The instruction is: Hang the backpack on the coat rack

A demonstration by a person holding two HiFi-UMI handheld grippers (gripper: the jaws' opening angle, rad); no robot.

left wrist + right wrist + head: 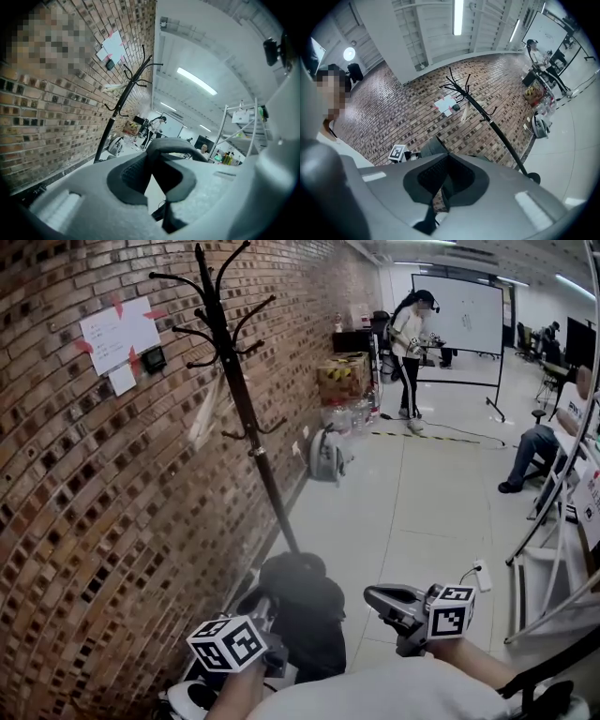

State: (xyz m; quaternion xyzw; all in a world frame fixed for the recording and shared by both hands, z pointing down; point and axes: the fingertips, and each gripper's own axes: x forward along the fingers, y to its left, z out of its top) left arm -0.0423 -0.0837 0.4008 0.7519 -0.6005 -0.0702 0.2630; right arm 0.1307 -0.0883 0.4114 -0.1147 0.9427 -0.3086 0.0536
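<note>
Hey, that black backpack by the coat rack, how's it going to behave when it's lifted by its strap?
Probably floppy: the backpack slumps in a soft heap. Its strap, pinched in the left gripper, bends in a loop, so it will likely swing.

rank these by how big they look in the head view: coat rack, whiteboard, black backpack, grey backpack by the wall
1. coat rack, largest
2. black backpack and whiteboard look close; the backpack sits nearest the camera, so I won't rank them
3. grey backpack, smallest
</note>
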